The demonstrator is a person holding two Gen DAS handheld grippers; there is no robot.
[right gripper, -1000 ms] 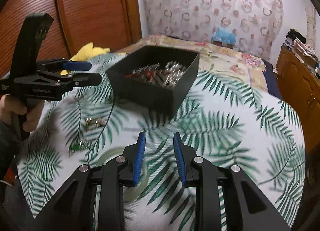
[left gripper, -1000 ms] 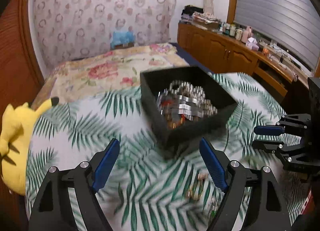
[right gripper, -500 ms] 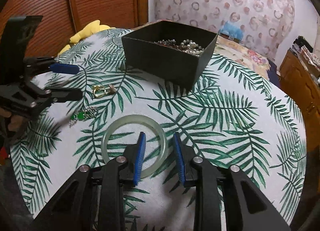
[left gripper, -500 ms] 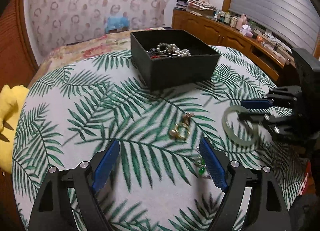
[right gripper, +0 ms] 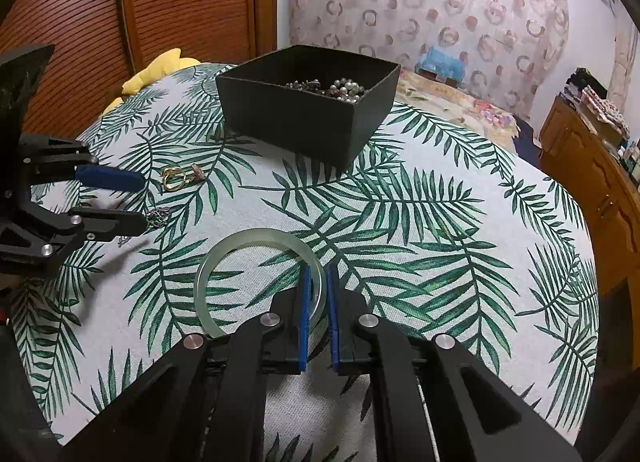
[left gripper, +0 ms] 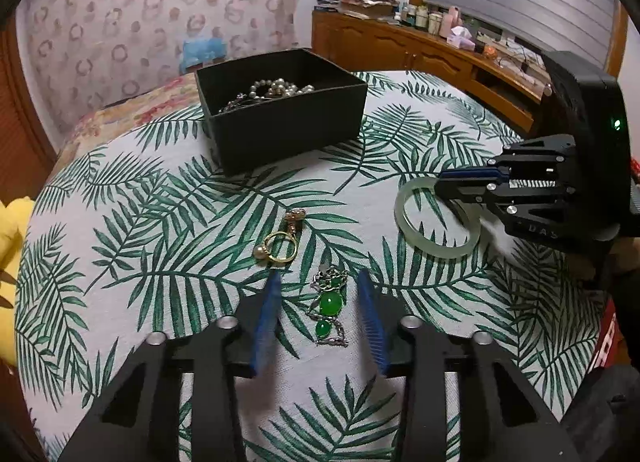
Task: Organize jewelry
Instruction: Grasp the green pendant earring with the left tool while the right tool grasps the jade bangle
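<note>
A green stone pendant (left gripper: 330,304) on a silver chain lies on the palm-leaf tablecloth. It sits between the blue pads of my left gripper (left gripper: 318,277), whose jaws are closing and do not touch it. In the right wrist view, that left gripper (right gripper: 142,201) hovers low over the pendant (right gripper: 158,215). My right gripper (right gripper: 319,269) is shut on the near rim of a pale jade bangle (right gripper: 260,233). The bangle (left gripper: 444,252) rests on the cloth. A gold ring (left gripper: 282,258) and a small brown piece (left gripper: 296,215) lie beyond the pendant. The black box (left gripper: 288,133) holds pearls (left gripper: 276,87).
The round table's edge curves close behind both grippers. A yellow plush toy (left gripper: 12,229) sits off the left edge. A bed with a floral cover lies behind the black box (right gripper: 296,121), and a wooden cabinet (left gripper: 400,45) lines the right wall.
My left gripper came down and forward until the pendant lay between its pads, and its jaws narrowed. The right gripper's jaws closed onto the bangle's rim.
</note>
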